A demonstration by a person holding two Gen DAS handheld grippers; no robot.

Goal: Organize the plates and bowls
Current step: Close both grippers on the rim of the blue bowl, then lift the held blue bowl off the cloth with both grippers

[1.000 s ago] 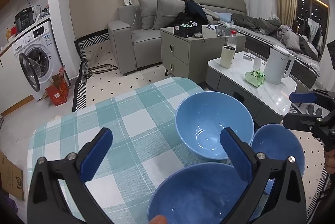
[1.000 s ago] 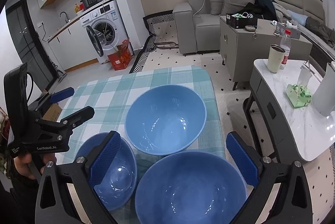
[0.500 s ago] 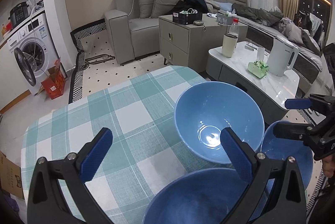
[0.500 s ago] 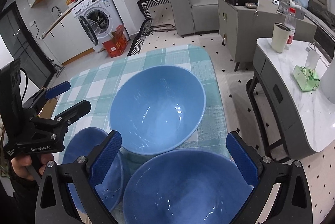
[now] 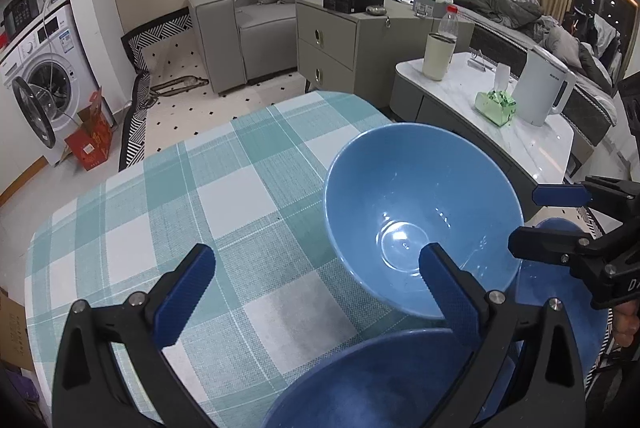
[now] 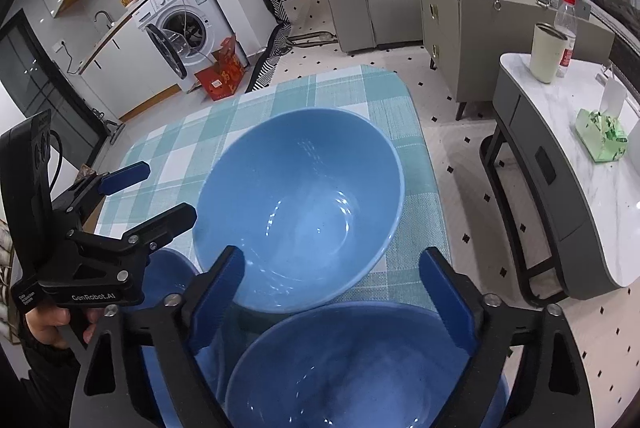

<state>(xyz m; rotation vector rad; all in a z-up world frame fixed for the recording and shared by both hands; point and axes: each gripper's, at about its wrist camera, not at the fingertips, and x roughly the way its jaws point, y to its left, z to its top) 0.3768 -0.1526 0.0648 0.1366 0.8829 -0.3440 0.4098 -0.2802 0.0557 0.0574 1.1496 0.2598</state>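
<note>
Three blue bowls stand on the green checked tablecloth [image 5: 224, 212]. The big far bowl [image 5: 420, 224] also shows in the right wrist view [image 6: 304, 208]. A second bowl [image 5: 372, 384] lies under my left gripper [image 5: 316, 288], which is open and empty. A third bowl [image 6: 360, 368] lies under my right gripper [image 6: 332, 288], also open and empty. In the right wrist view the left gripper [image 6: 148, 192] hovers over the left-hand bowl [image 6: 172, 276]. In the left wrist view the right gripper [image 5: 540, 216] is at the right edge.
A marble coffee table [image 5: 520, 132] with a kettle [image 5: 544, 92], a cup [image 5: 438, 56] and a tissue pack stands right of the table. A grey cabinet [image 5: 344, 44], a sofa and a washing machine [image 5: 36, 88] stand beyond.
Both grippers have moved forward and lower toward the big far bowl, which now looks larger in both views. Both stay open and empty.
</note>
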